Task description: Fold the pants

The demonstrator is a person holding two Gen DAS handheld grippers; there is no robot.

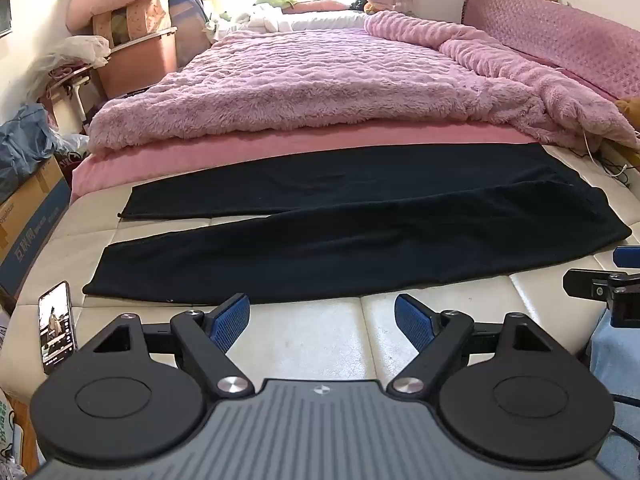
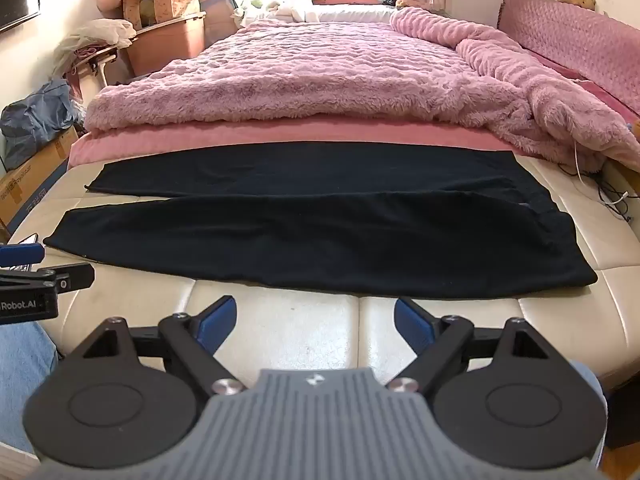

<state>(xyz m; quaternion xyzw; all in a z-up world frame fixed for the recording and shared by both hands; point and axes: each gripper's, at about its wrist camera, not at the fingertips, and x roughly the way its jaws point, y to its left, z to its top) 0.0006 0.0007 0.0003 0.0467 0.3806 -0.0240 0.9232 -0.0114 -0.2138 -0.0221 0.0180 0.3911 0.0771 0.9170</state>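
Black pants [image 1: 360, 232] lie flat across the cream padded bench [image 1: 320, 340] at the foot of the bed, waist at the right, the two legs spread apart toward the left. The right wrist view shows the same pants [image 2: 320, 236]. My left gripper [image 1: 322, 312] hovers open just in front of the near leg's edge, nothing between its blue pads. My right gripper [image 2: 314, 312] is open too, short of the pants' near edge, over the bare bench [image 2: 312, 332]. Each gripper's side shows at the edge of the other's view.
A phone [image 1: 58, 326] lies on the bench's left end. A pink fluffy blanket [image 1: 304, 88] covers the bed behind the pants. Cardboard boxes [image 1: 28, 216] and bags stand left of the bed. Cables [image 2: 600, 192] trail at the bench's right end.
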